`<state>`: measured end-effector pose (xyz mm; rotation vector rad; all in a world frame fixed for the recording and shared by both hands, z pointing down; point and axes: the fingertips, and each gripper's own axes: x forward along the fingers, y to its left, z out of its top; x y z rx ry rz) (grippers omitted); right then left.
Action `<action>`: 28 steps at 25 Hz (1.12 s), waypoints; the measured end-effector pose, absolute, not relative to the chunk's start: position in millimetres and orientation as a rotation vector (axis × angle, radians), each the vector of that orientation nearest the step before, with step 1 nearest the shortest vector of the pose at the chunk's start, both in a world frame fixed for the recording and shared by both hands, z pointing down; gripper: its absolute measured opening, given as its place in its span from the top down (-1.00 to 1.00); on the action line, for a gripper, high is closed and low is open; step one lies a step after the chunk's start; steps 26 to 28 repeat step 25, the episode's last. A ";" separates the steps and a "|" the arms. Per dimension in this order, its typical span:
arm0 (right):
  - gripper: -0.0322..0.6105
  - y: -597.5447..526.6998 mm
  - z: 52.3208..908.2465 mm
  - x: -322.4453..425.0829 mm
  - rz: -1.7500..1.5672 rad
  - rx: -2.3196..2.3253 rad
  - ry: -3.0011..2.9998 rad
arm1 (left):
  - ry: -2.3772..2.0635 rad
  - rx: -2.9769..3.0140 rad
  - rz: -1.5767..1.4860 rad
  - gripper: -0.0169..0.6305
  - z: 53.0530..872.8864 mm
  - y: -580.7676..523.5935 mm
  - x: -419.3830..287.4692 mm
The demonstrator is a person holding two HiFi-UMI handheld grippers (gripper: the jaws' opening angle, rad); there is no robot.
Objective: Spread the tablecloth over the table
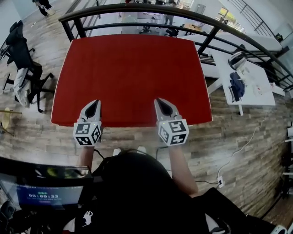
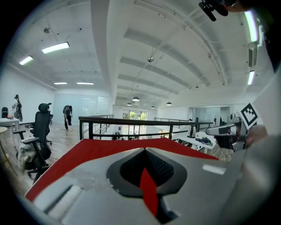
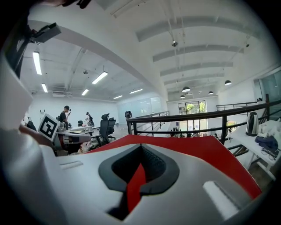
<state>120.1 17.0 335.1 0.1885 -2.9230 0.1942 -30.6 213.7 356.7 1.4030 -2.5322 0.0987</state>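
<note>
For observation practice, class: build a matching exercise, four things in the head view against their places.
1 red fabric tablecloth
2 black metal railing
3 black swivel office chair
4 white rectangular desk

A left of the cloth
B beyond its far edge
C right of it
D pinched by left claw and right claw

Pairs: 1-D, 2-B, 3-A, 4-C

The left gripper [image 1: 94,104] and the right gripper [image 1: 161,103] sat side by side at the near edge of the tablecloth [image 1: 132,68]. Both pointed across it, and each had its jaws pinched tight on a fold of the cloth. The forearms [image 1: 179,167] stretched forward behind them.
</note>
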 end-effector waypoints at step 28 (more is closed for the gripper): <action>0.87 36.1 341.7 126.2 0.197 0.363 -2.882 | -2.470 1.438 0.054 0.93 368.5 253.0 -57.3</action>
